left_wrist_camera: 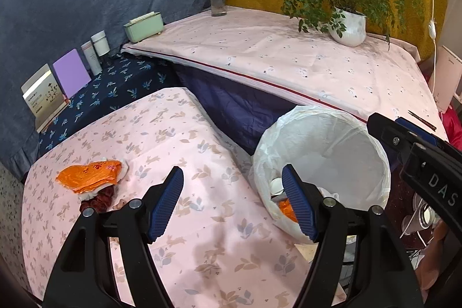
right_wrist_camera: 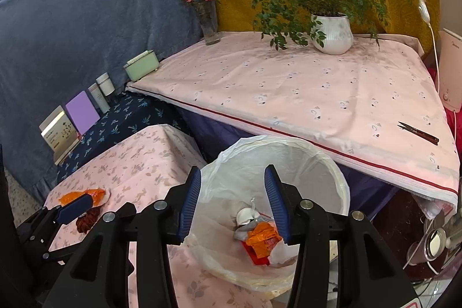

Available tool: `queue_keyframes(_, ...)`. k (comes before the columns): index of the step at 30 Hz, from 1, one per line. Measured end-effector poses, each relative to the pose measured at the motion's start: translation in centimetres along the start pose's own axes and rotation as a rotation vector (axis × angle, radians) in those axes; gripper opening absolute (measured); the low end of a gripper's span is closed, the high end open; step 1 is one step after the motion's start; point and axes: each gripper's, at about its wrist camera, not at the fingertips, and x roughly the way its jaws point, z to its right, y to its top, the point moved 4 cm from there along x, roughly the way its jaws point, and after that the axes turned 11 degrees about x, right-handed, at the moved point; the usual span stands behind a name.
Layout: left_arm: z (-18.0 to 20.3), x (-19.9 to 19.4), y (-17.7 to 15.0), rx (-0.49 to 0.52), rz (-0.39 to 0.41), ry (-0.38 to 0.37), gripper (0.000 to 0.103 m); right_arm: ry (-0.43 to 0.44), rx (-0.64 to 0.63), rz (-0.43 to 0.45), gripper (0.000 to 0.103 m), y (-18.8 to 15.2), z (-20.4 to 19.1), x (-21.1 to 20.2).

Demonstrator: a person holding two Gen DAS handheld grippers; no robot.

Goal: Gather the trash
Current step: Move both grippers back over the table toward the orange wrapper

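Left gripper (left_wrist_camera: 232,202) released, jaws wide apart, empty, hovering over the near pink-clothed worktop (left_wrist_camera: 202,250). Right gripper (right_wrist_camera: 232,202) likewise spread and empty, poised above the white-lined trash bin (right_wrist_camera: 332,163). Orange wrapper (left_wrist_camera: 89,176) lying at the worktop's left, touching a dark red scrap (left_wrist_camera: 99,199). More orange trash (right_wrist_camera: 262,240) down inside the bin.

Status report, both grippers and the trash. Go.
Left gripper open, empty, above the table. Right gripper open, empty, over the bin. Orange wrapper on the table. Path clear.
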Motion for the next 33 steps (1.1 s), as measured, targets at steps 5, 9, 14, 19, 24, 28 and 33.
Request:
queue_keyframes(5, -2.0, -0.7, -0.8, -0.036, 0.004, 0.019, 0.070, 0.018, -0.028, -0.011, 0.046, -0.8, -2.1, -0.2)
queue_keyframes(9, -3.8, -1.2, -1.5, -0.065, 0.004, 0.036, 0.070, 0.033, -0.052, -0.018, 0.046, -1.5, -3.8, -0.3)
queue_keyframes(14, -6.1, -1.8, -2.7, -0.101, 0.003, 0.058, 0.070, 0.053, -0.084, -0.034, 0.046, -2.7, -6.2, -0.3)
queue_keyframes(19, -8.6, -2.4, -4.0, -0.138, -0.001, 0.085, 0.070, 0.077, -0.114, -0.058, 0.046, -4.3, -8.6, -0.2)
queue_keyframes(24, -11.1, -2.8, -5.4, -0.181, -0.009, 0.110, 0.070, 0.099, -0.150, -0.087, 0.047, -6.0, -10.9, 0.1)
queue_keyframes(28, -13.0, -2.9, -6.6, -0.212, -0.020, 0.131, 0.070, 0.116, -0.182, -0.110, 0.047, -7.4, -12.9, 0.5)
queue_keyframes(33, -15.4, -2.9, -8.4, -0.250, -0.039, 0.155, 0.070, 0.133, -0.215, -0.141, 0.047, -9.2, -15.2, 1.2)
